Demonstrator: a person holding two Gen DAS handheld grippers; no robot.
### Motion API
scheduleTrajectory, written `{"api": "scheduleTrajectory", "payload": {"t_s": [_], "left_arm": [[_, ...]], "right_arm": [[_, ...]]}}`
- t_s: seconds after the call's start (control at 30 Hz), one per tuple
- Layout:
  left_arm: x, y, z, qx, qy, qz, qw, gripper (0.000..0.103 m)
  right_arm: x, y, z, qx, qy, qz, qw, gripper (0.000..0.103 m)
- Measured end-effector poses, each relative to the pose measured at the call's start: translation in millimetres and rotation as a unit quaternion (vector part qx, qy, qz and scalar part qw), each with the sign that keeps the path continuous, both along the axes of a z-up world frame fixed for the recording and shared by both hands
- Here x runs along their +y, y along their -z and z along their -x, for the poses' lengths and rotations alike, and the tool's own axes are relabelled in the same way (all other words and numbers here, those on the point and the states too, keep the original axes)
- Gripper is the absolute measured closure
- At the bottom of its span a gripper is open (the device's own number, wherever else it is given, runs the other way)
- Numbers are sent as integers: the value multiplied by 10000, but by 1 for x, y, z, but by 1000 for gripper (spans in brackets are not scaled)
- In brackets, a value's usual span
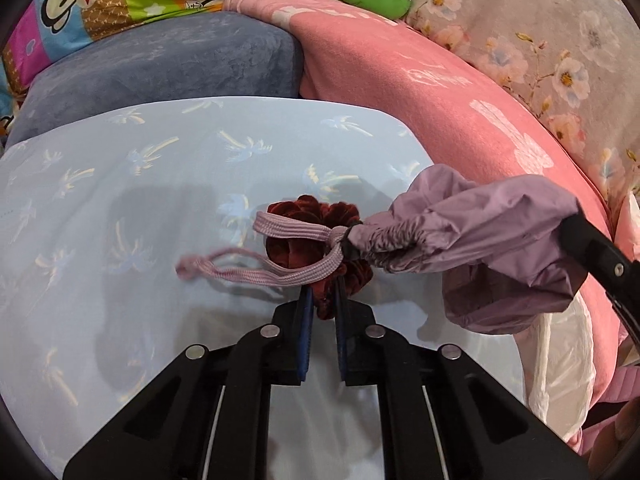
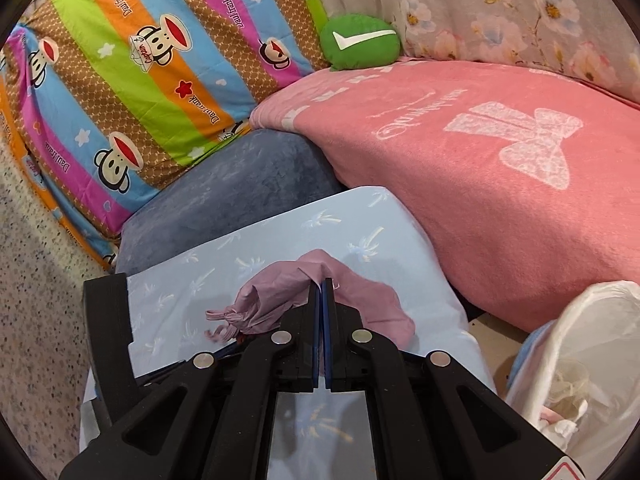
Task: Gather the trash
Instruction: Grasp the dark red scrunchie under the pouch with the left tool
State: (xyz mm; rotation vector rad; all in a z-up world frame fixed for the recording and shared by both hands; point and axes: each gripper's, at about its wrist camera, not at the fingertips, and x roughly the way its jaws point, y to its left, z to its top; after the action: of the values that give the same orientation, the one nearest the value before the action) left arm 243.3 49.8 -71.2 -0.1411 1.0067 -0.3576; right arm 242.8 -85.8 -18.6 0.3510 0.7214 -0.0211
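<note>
Left wrist view: left gripper (image 1: 322, 300) at lower centre, jaws nearly together, pinching the near edge of a dark red velvet scrunchie (image 1: 316, 232). The scrunchie sits mid-frame over a pale blue sheet (image 1: 120, 200) printed with palm trees. A lilac cord (image 1: 280, 252) loops across the scrunchie, its loose end trailing left. The cord runs from the gathered mouth of a lilac pouch (image 1: 480, 240), which fills the centre right of the frame.

Right wrist view: right gripper (image 2: 322, 292) at lower centre, jaws fully together on a fold of the pouch (image 2: 280, 300), fabric bunched to either side of the fingers. Pouch mouth and cord lie to the lower left of the fingers. Part of the left gripper's black frame shows at the left edge.

Surroundings: bin lined with a white bag (image 2: 580, 360) at lower right, crumpled scraps inside. Pink blanket (image 2: 480, 180) across the right. Blue-grey cushion (image 2: 240, 184) behind the sheet. Striped monkey-print pillow (image 2: 140, 80) at upper left. Green cushion (image 2: 360, 44) with a white tick at top centre. Floral fabric (image 2: 520, 12) at upper right.
</note>
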Motion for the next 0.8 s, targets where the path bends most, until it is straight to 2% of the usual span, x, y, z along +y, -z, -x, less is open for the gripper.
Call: {"api": "scheduleTrajectory", "payload": {"t_s": [0.43, 0.8], "left_arm": [[-10, -34, 68, -261, 242, -47, 9994, 93], [-44, -54, 116, -476, 614, -79, 9969, 93]], "right_arm": [[-23, -20, 92, -105, 366, -165, 9991, 102], [-71, -55, 156, -434, 856, -103, 9953, 102]]}}
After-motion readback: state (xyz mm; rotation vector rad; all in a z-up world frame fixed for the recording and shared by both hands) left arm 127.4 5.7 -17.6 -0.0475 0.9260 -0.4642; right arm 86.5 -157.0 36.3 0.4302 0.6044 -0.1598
